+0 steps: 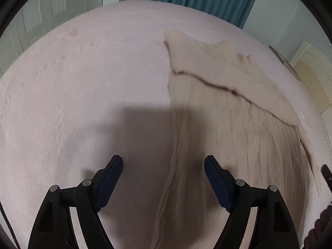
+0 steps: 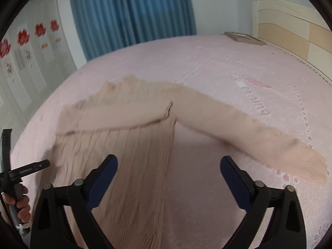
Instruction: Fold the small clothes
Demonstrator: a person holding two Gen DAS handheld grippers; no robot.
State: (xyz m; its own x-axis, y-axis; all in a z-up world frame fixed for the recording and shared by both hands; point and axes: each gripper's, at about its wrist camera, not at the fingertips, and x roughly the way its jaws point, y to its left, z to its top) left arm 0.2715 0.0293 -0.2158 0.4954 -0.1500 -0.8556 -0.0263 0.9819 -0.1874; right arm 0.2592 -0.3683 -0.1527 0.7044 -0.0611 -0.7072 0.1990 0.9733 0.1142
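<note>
A beige ribbed knit sweater (image 2: 128, 155) lies flat on a pink bedspread (image 2: 217, 72). One sleeve (image 2: 116, 117) is folded across its body; the other sleeve (image 2: 259, 137) stretches out to the right. In the left wrist view the sweater (image 1: 228, 128) fills the right half, its left edge running down between my fingers. My left gripper (image 1: 163, 166) hovers open over that edge, nothing between its pads. My right gripper (image 2: 169, 164) is open above the sweater's right edge, empty. The left tool and the hand holding it (image 2: 18, 197) show at the left of the right wrist view.
A blue curtain (image 2: 132, 10) hangs behind the bed. A cream headboard (image 2: 294, 27) stands at the right, with a flat framed object (image 2: 244, 37) beside it on the bed. White panels with red flowers (image 2: 22, 37) line the left wall.
</note>
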